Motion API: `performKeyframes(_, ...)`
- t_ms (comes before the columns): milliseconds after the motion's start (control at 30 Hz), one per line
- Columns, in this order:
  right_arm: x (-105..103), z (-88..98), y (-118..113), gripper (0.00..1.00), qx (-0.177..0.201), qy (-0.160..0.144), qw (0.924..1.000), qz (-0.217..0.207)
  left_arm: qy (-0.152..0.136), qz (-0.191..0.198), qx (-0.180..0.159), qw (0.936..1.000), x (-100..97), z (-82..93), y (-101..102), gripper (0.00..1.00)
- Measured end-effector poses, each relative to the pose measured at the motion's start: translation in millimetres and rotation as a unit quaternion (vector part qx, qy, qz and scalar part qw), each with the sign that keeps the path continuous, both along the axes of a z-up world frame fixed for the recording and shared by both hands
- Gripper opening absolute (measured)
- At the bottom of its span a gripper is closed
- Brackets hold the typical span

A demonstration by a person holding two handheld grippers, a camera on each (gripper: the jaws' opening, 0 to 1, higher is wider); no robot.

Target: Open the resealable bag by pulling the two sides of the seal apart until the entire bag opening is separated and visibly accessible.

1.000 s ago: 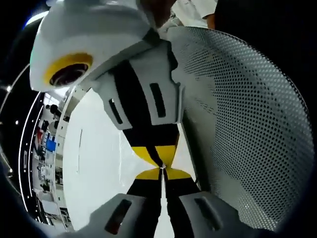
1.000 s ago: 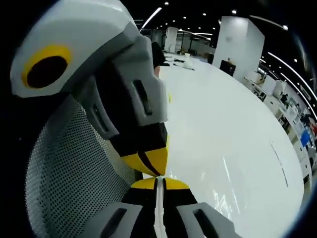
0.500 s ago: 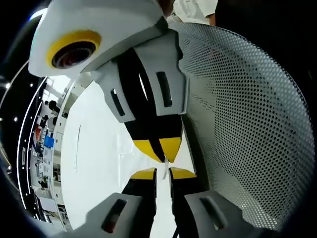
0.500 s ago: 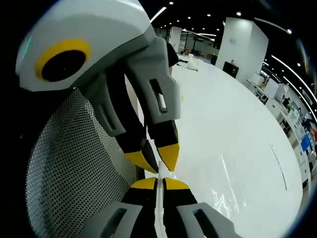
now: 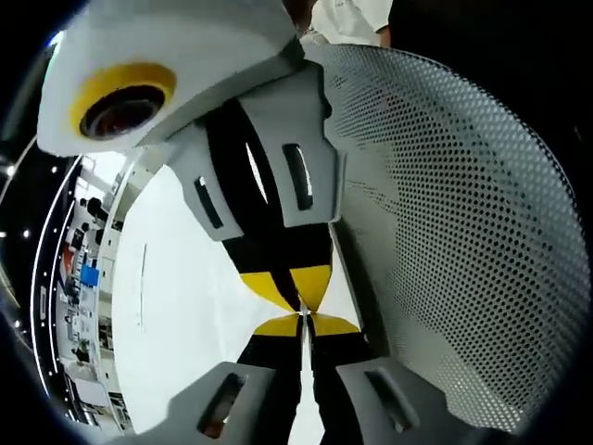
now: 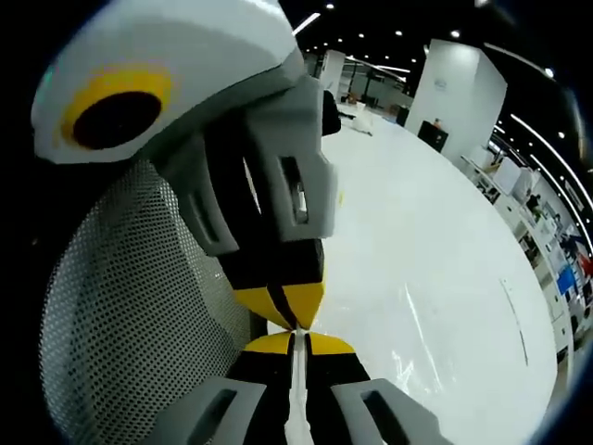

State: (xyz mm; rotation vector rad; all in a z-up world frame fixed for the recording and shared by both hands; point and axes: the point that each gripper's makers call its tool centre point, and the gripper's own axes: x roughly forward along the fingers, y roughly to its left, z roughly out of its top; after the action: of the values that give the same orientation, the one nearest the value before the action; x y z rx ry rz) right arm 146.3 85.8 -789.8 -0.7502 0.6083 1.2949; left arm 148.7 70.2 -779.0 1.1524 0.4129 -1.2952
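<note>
Where our left gripper (image 5: 304, 318) rises from the bottom of the left gripper view, its two yellow-tipped jaws stand pressed together, with a thin clear sliver of the resealable bag (image 5: 305, 348) pinched in the seam between them. Tip to tip against it, our right gripper (image 5: 289, 295) comes down from the upper part of that view, its yellow tips likewise drawn together and touching ours at the same spot. Seen from the right gripper view, the right gripper (image 6: 297, 338) has its jaws closed on a pale strip of the bag (image 6: 295, 389) that runs down between them, and the left gripper (image 6: 285, 308) meets it from above, jaws together. We cannot tell from either view how far the seal has come apart, since only that narrow edge of film shows at the pinch. Just beside the grippers lies a grey perforated mesh surface (image 5: 463, 232), curving along the right of the left gripper view and along the left (image 6: 120, 315) of the right gripper view. Beyond it spreads a white table (image 6: 435, 269), glossy, with clear plastic film (image 6: 422, 362) lying flat on it near our jaws.
</note>
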Motion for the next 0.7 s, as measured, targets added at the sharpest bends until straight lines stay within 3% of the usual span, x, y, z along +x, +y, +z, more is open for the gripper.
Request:
performKeyframes(400, 2.8, -0.9, 1.9, 0.00, -0.001, -0.020, 0.9998, 0.008, 0.017, 0.015, -0.021, 0.9995, 1.0, -0.9, 4.2, 0.00)
performKeyframes(433, 4.1, 0.1, 1.5, 0.00, -0.002, -0.025, 0.9997, 0.009, 0.021, 0.039, -0.040, 0.9982, 2.4, 0.2, 3.5, 0.00)
performKeyframes(500, 3.7, 0.0, 0.0, 0.00, -0.003, -0.015, 0.9998, 0.010, 0.025, 0.044, -0.046, 0.9977, 1.8, 0.2, 3.5, 0.00)
performKeyframes(700, 0.8, -1.5, -0.4, 0.00, -0.013, -0.018, 0.9996, 0.017, 0.025, 0.041, -0.043, 0.9979, 0.0, -1.0, 4.0, 0.00)
